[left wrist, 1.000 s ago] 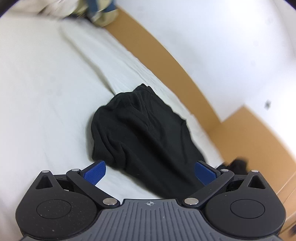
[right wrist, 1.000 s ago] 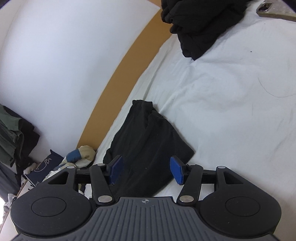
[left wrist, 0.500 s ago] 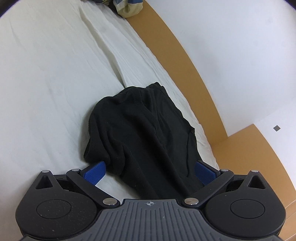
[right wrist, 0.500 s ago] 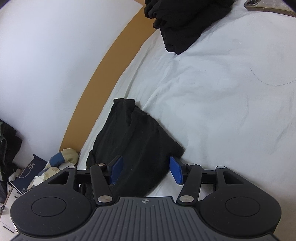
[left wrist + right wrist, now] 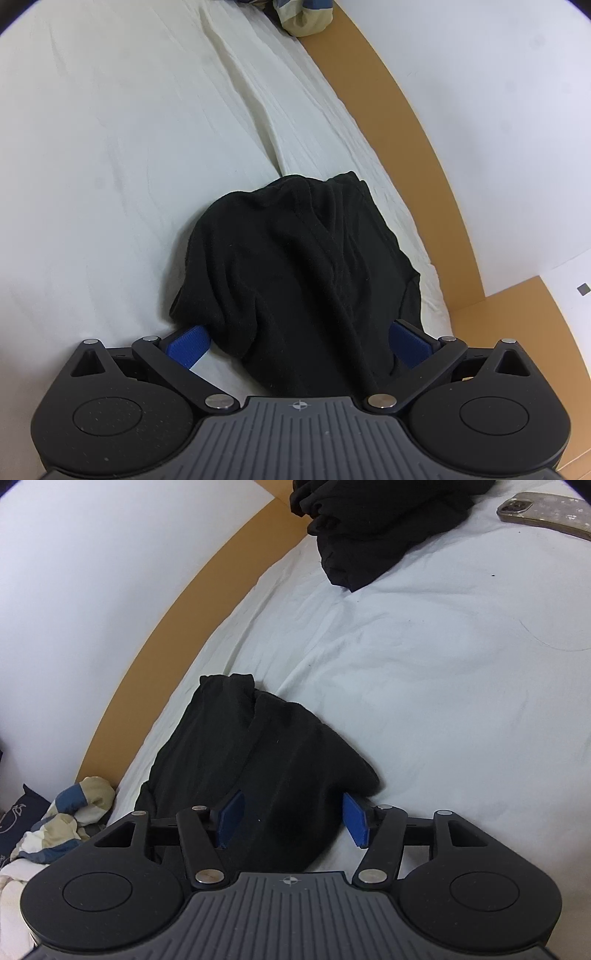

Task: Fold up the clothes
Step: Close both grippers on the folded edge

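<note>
The left hand-held gripper [image 5: 299, 341] points down at a shallow angle over a crumpled black garment [image 5: 295, 280] that lies on the white bed sheet [image 5: 110, 155]. Its jaws stand wide; the blue pads [image 5: 186, 345] sit at either side of the near end of the garment, and the fabric lies between them without being pressed. The garment rests close to the tan bed frame [image 5: 417, 125] that runs along the white wall [image 5: 498, 92]. A bundle of cream and blue fabric [image 5: 303, 14] lies at the far end of the bed. The right hand-held gripper [image 5: 291, 821] faces the same black garment [image 5: 258, 760] from the opposite end. Its jaws stand at a medium width and are opening; the near edge of the garment lies between the pads [image 5: 231, 818], which do not clamp it. Beyond, a second pile of black clothing [image 5: 373, 524] lies on the sheet [image 5: 443, 672], and a phone [image 5: 543, 513] rests face down just beside that pile.
</note>
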A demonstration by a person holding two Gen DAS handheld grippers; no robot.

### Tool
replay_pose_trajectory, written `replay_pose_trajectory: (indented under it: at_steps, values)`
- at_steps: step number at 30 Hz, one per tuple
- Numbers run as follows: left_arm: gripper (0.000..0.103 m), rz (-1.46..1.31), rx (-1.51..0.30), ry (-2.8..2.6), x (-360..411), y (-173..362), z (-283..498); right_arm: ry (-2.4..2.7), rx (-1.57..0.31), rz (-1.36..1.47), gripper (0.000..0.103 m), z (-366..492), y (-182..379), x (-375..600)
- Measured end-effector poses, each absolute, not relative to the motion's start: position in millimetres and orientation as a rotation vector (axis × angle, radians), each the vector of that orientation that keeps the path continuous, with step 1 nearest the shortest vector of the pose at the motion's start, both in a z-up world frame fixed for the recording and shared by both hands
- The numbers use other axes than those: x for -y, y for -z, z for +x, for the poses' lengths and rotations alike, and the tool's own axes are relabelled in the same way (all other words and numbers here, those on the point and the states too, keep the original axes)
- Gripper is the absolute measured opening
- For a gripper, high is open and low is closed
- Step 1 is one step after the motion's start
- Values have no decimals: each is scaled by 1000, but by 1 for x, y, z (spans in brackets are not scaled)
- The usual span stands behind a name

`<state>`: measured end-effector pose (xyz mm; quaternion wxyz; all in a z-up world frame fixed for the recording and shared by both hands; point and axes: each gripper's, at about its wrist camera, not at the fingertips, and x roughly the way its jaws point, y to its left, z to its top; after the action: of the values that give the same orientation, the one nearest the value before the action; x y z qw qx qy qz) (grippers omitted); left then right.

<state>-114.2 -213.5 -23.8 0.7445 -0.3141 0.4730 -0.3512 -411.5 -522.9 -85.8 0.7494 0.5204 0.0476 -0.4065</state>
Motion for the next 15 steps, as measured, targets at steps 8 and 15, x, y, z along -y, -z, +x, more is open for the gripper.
replay_pose_trajectory:
  at_steps: [8, 15]
  values:
    - [67, -719, -935, 820, 200, 39, -113, 786, -12, 1096, 52, -420, 100, 531]
    - [48, -636, -788, 831, 205, 48, -126, 765, -41, 1090, 40, -417, 99, 534]
